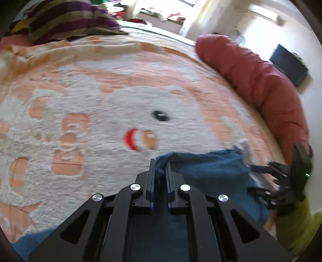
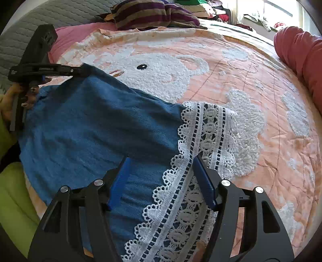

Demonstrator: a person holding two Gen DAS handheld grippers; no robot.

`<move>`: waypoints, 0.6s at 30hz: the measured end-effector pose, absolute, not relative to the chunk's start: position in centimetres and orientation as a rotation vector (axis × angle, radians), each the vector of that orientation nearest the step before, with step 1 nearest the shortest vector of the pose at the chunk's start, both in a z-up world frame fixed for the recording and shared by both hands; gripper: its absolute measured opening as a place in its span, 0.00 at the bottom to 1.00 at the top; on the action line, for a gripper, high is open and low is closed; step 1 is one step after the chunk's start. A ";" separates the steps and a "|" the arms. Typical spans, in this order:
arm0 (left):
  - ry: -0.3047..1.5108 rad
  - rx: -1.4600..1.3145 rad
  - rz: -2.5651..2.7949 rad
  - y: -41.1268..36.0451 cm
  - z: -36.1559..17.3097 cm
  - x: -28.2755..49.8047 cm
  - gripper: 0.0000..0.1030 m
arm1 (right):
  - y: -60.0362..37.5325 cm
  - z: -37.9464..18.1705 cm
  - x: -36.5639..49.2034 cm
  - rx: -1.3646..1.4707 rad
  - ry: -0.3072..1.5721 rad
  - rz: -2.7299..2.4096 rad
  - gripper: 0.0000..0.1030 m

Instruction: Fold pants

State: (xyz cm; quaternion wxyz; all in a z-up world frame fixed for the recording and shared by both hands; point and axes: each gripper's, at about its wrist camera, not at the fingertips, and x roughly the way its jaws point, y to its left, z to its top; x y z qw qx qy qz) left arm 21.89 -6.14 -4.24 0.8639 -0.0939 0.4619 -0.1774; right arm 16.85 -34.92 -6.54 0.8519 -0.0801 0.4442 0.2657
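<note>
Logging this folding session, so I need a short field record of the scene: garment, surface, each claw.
garment: blue pants with white lace hem, lying flat
surface: peach bedspread with a white animal design
left claw: shut on a corner of the pants
right claw: open above the lace hem, not gripping
nearby: red bolster, striped pillow

blue pants [image 2: 96, 125] with white lace hem [image 2: 209, 129], peach-and-white bedspread [image 2: 261, 66], purple-striped pillow [image 2: 153, 14].
</note>
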 end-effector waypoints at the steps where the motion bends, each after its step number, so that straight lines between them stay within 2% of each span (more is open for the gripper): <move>1: 0.993 -0.215 -0.350 -5.8 -5.2 22.2 0.07 | -34.8 -6.5 16.8 -0.176 0.938 0.559 0.57; 5: 1.029 -0.235 -0.341 -6.1 -7.2 22.2 0.07 | -35.8 -5.2 17.3 -0.111 0.919 0.561 0.57; 10: 1.017 -0.221 -0.357 -6.3 -6.9 22.0 0.07 | -39.3 -3.0 20.9 0.018 0.868 0.451 0.56; 14: 1.010 -0.211 -0.359 -6.0 -6.6 21.5 0.07 | -41.1 -4.8 25.2 0.152 0.967 0.473 0.45; 16: 1.007 -0.207 -0.358 -6.2 -6.5 21.3 0.07 | -40.7 -6.1 26.0 0.167 1.015 0.502 0.32; 18: 1.003 -0.195 -0.356 -6.4 -6.4 21.1 0.06 | -40.5 -6.9 26.0 0.156 1.019 0.517 0.27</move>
